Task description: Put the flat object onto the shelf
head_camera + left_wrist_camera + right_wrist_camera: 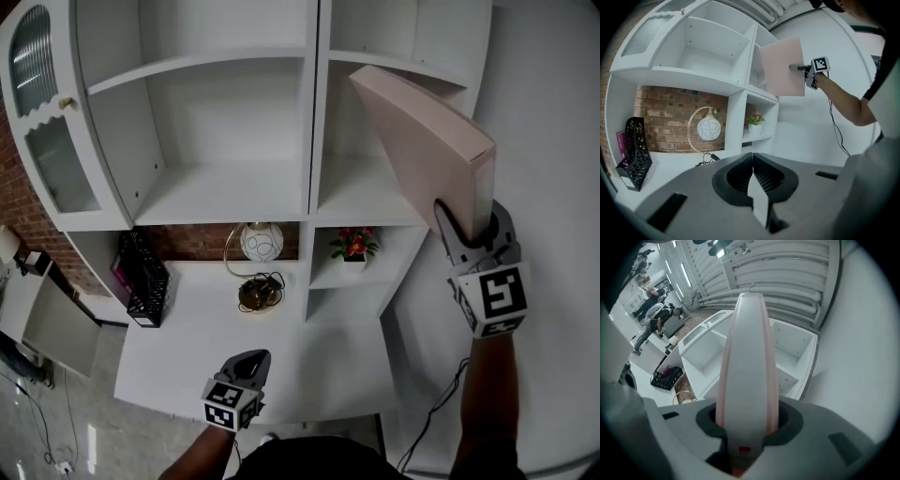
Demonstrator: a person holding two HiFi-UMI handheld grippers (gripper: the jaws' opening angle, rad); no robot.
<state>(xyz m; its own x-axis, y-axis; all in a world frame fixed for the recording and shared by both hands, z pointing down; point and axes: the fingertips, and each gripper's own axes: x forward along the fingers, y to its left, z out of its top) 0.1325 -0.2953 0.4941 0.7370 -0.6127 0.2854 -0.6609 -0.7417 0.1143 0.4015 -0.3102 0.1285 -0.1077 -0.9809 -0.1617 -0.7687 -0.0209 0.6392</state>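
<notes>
right claw (476, 225) clamped on the flat object's (422, 141) lower edge, tilted just in front of the shelf's (361, 202) upper-right bay. left claw (246, 366) shut, empty. watch it: top corner could clip the board above (412, 66) and lever loose.

Flat object (422, 141) corner inside right gripper (472, 223), half-hidden magenta item (119, 272), perhaps folder

No words or numbers can be read anywhere. The only signs are black-and-white square patterns on the right cube (497, 298) of the right tongs (472, 223) and the left cube (228, 403) of the left tongs (253, 359). They spell nothing.
</notes>
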